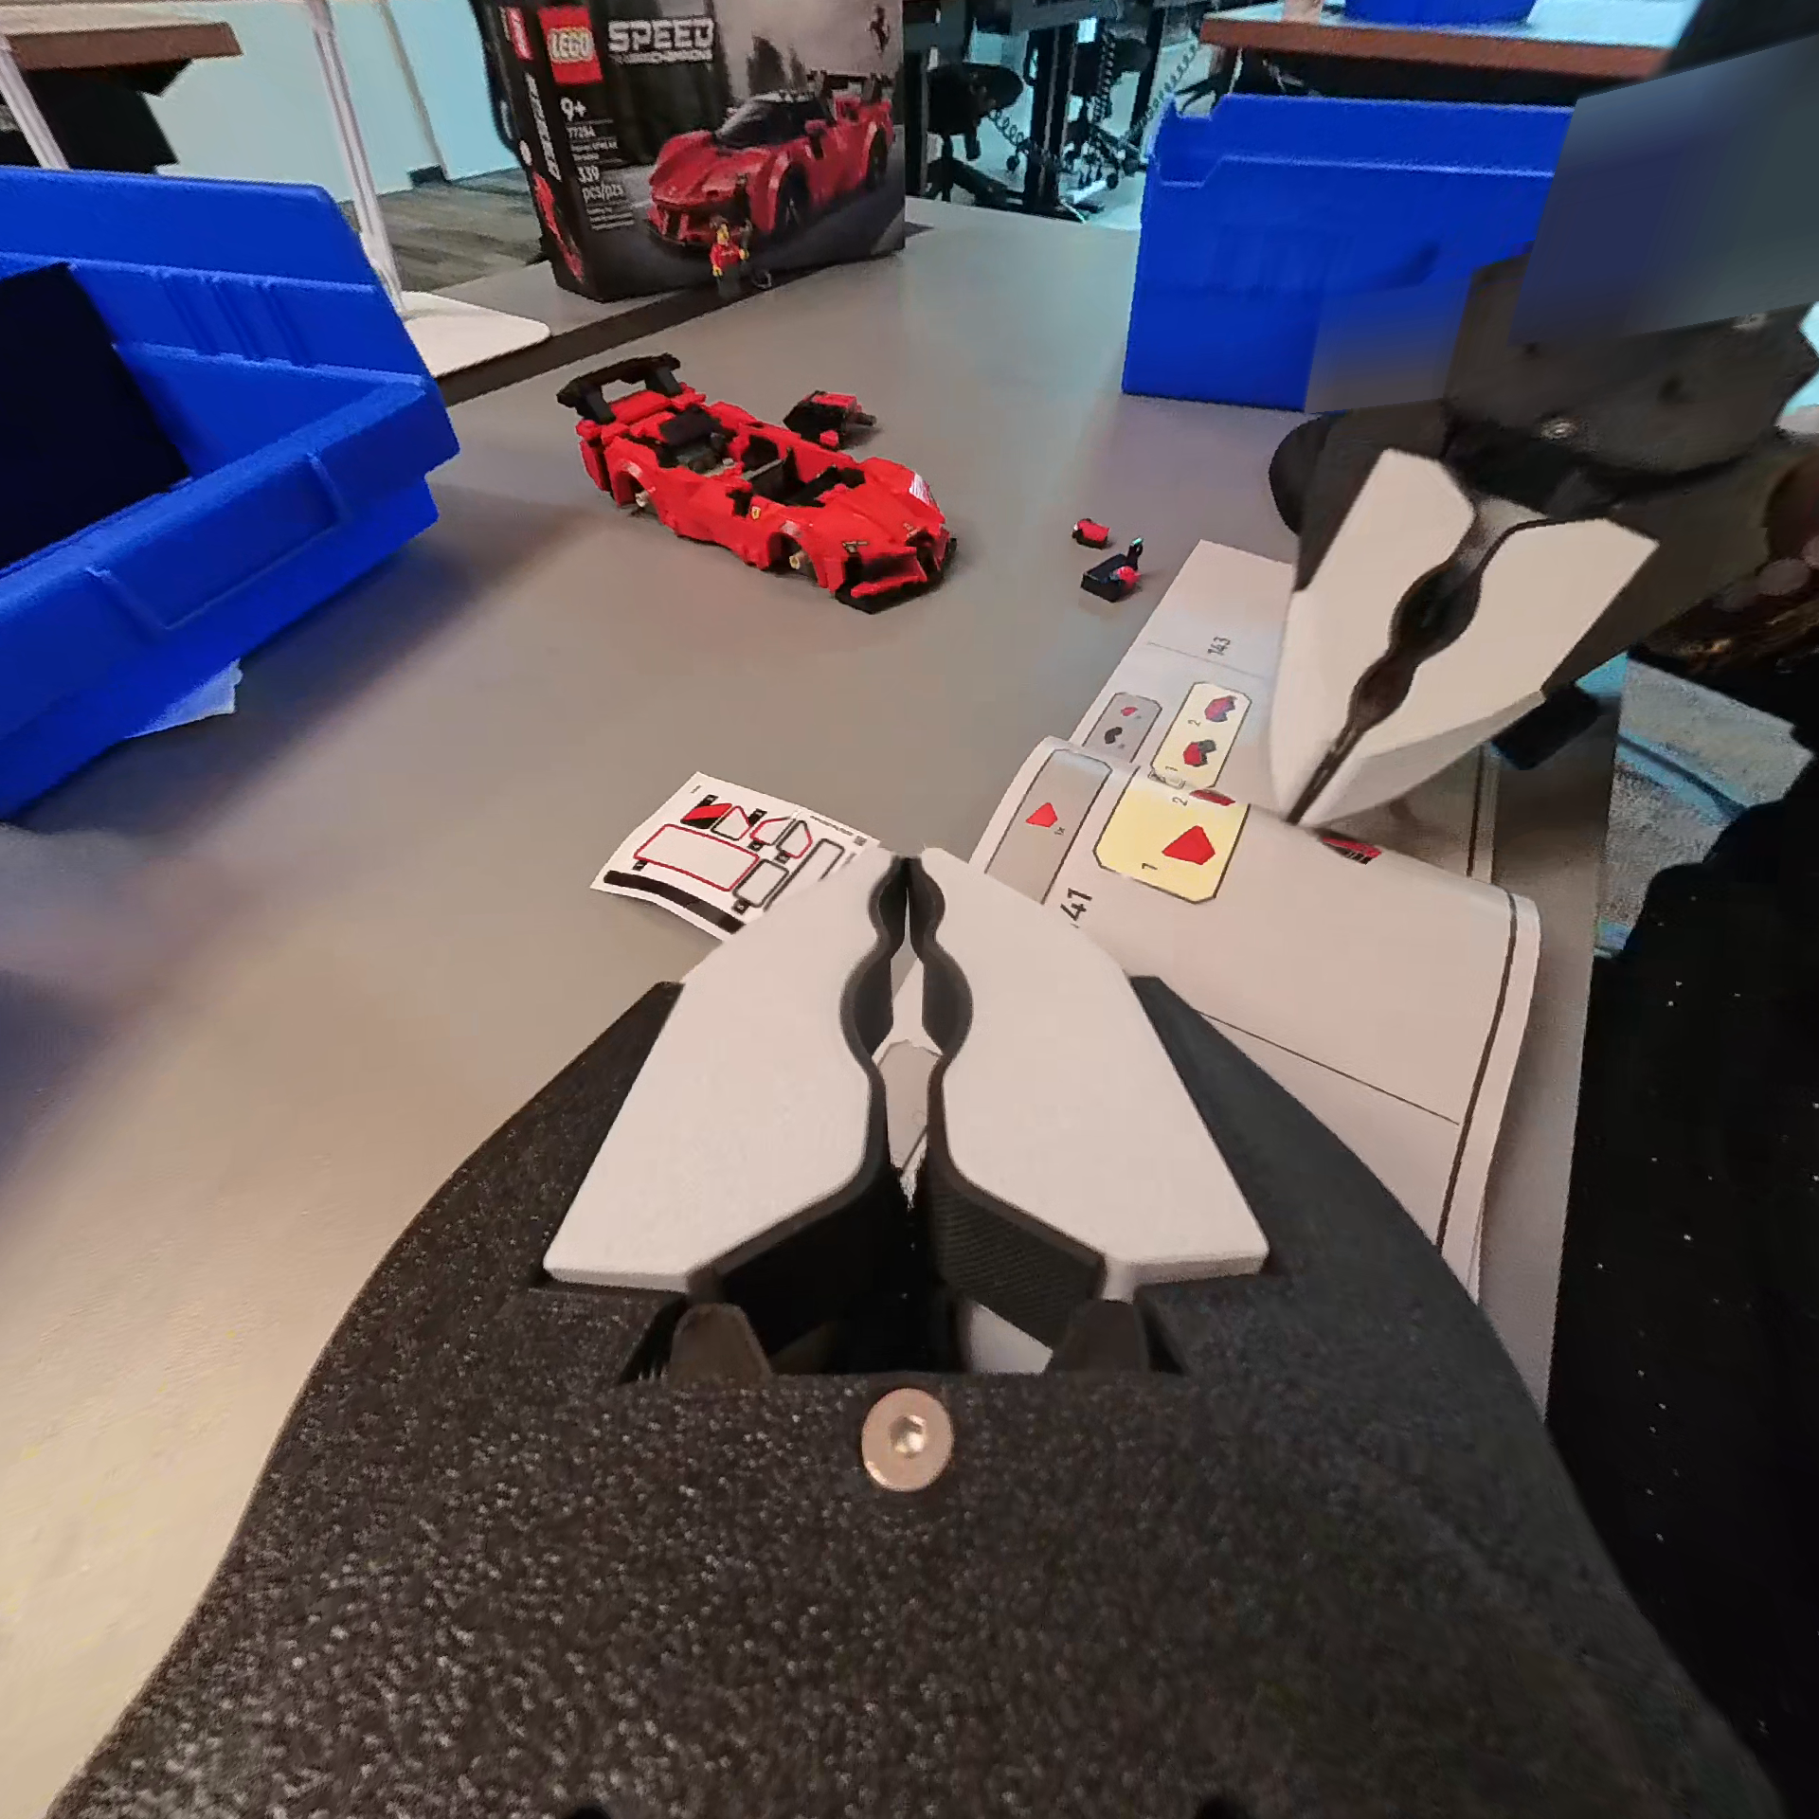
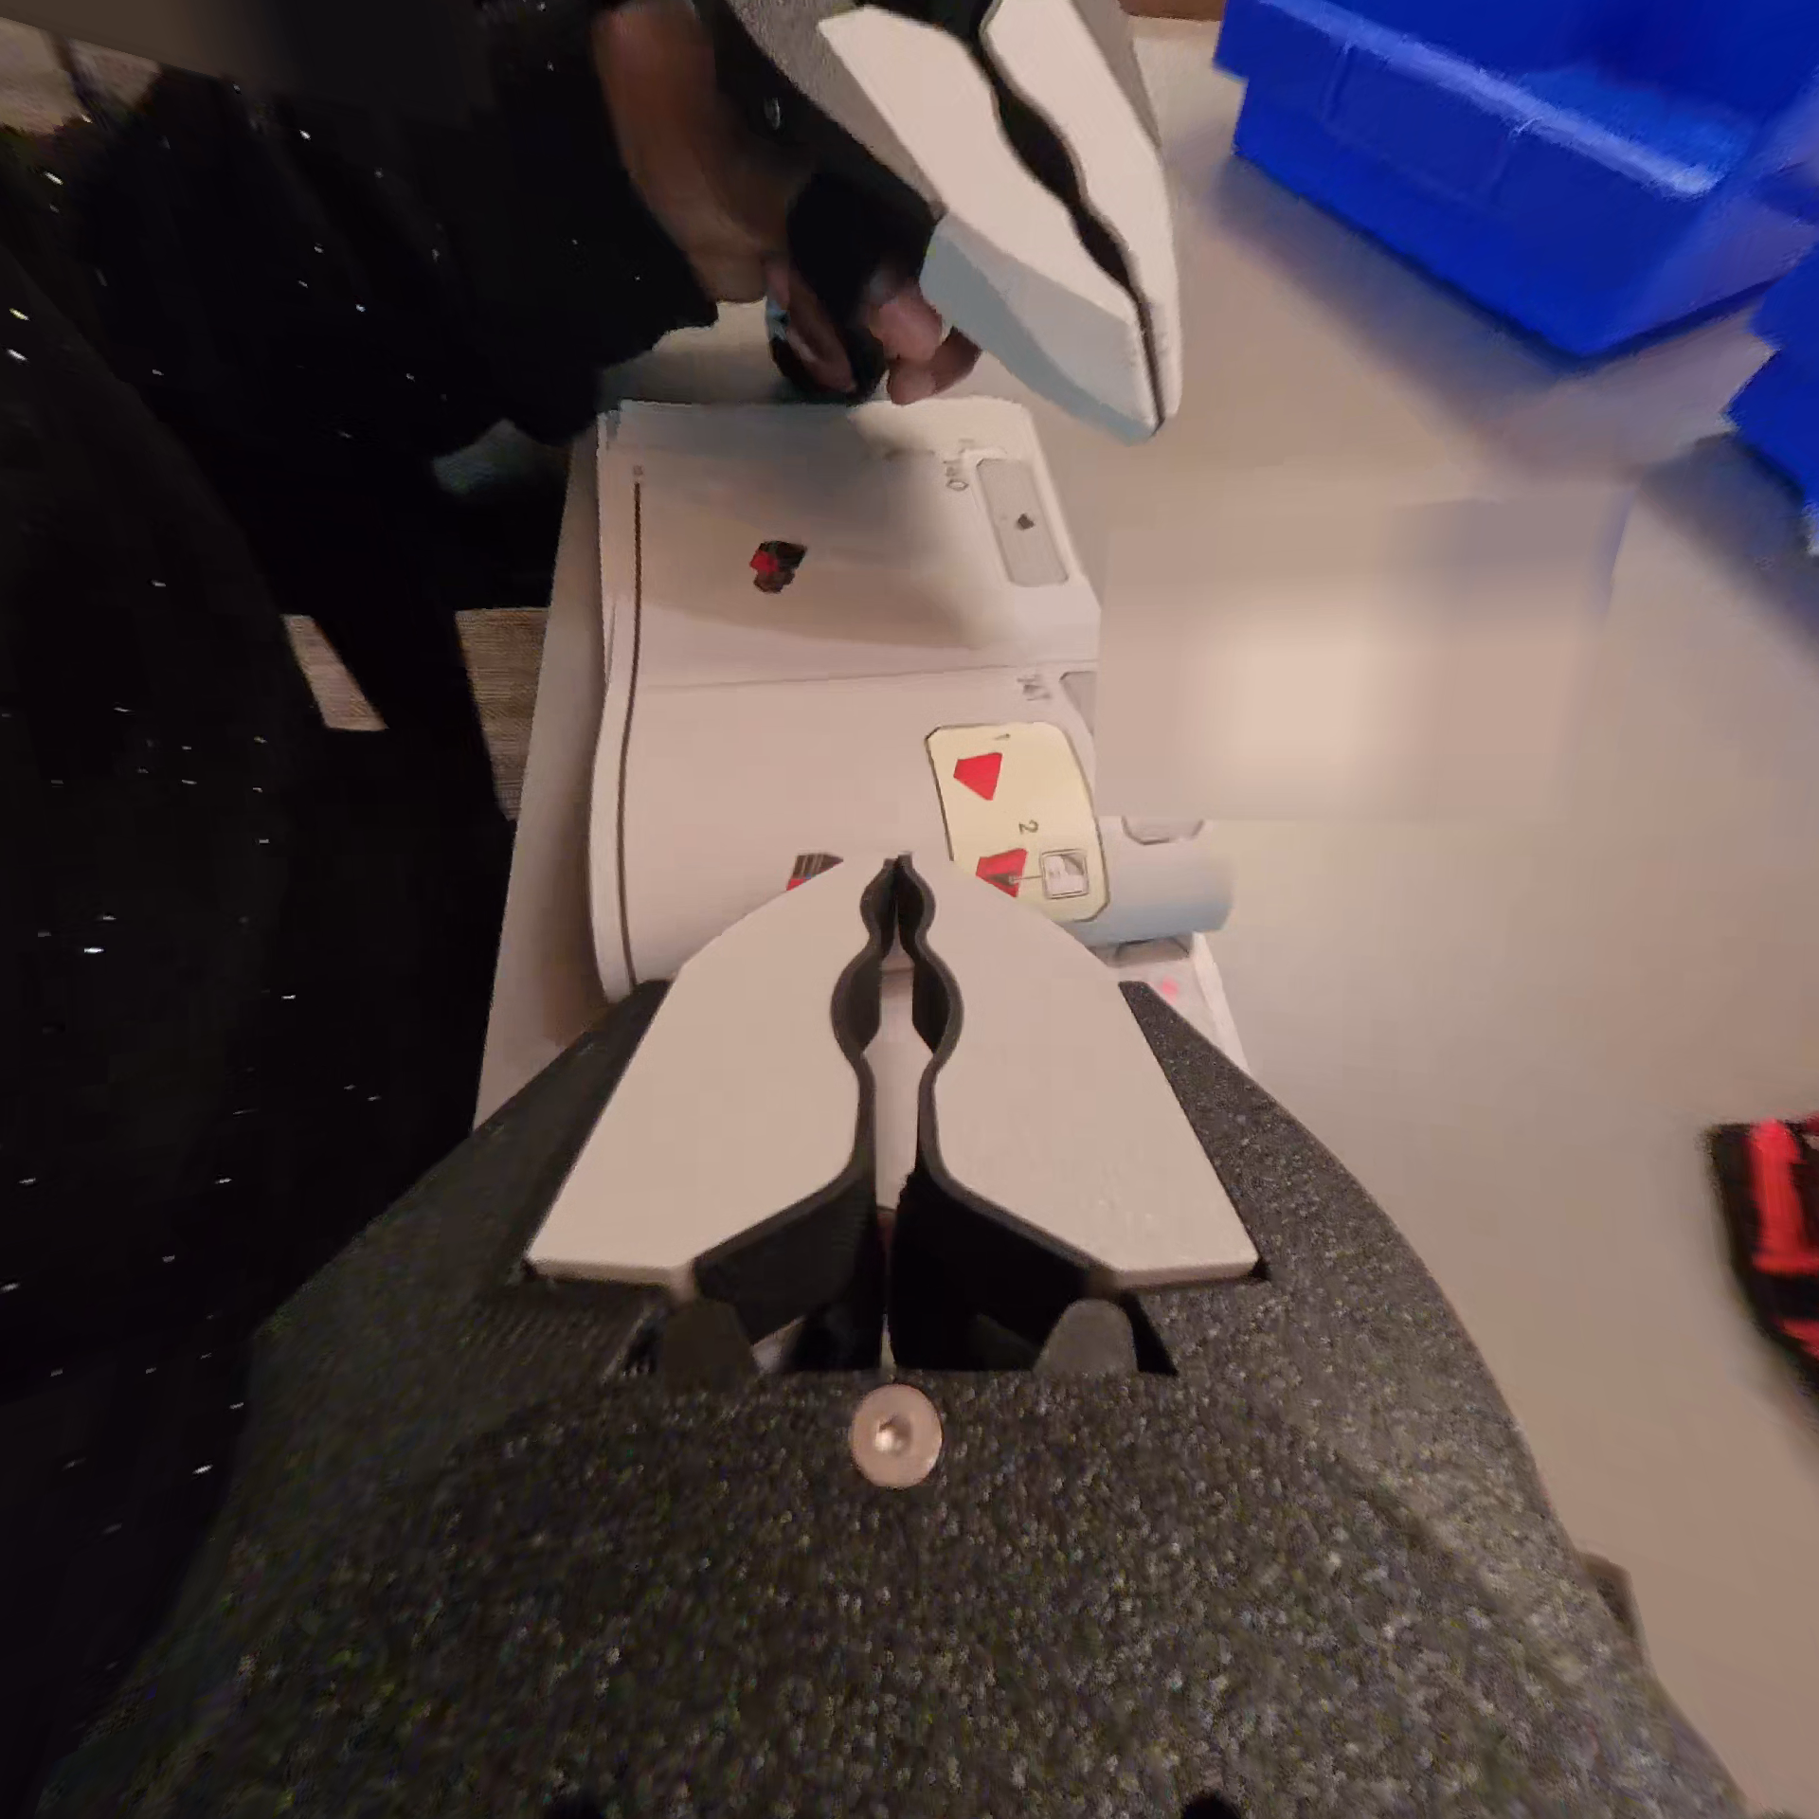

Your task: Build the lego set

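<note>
- Large blue plastic storage bin sits at far left on the grey tabletop.
- Partly built red-and-black brick car stands mid-table, before the printed product box; loose red-and-black pieces lie to its right.
- White sticker sheet lies just beside the left gripper, fingers pressed together, empty.
- Open instruction booklet lies at the right edge.
- Right gripper: tips closed, touching the booklet page.

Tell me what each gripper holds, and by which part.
Left gripper is shut on nothing. Right gripper is shut at the instruction booklet's curled page; a pinch cannot be told.
</note>
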Motion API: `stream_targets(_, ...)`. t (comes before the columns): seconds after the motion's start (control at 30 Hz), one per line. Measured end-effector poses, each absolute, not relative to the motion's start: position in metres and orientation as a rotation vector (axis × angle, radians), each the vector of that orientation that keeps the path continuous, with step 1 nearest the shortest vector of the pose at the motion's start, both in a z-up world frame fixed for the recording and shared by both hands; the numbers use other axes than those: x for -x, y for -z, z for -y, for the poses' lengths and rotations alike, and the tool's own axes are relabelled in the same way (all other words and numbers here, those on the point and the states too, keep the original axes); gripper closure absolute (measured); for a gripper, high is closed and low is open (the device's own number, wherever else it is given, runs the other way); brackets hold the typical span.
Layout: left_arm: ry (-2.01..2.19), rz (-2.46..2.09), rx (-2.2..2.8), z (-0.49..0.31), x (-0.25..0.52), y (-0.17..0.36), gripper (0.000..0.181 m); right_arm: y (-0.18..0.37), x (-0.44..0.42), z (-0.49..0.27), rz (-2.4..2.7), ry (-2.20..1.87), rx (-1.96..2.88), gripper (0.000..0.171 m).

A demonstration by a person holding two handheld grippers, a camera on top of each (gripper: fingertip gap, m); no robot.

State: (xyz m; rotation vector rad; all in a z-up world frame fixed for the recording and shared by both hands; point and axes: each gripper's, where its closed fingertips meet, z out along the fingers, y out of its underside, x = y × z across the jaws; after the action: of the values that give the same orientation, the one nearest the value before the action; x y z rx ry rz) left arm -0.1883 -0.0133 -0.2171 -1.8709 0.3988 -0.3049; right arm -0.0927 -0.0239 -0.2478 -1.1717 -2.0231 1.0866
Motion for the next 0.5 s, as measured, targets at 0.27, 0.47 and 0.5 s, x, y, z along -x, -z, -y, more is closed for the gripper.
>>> stream_targets(0.27, 0.302, -0.413, 1.884, 0.0130, 0.1868, 0.2194, 0.181, 0.2645, 0.0901, 0.0271, 2.118, -1.029, 1.221, 0.171)
stream_targets(0.47, 0.293, -0.434, 1.897, 0.0130, 0.1848, 0.2218, 0.181, 0.2647, 0.0900, 0.0273, 2.113, -0.996, 1.194, 0.171)
stream_targets(0.5, 0.293, -0.433, 1.898, 0.0129, 0.1848, 0.2220, 0.181, 0.2646, 0.0900, 0.0274, 2.112, -0.988, 1.187, 0.171)
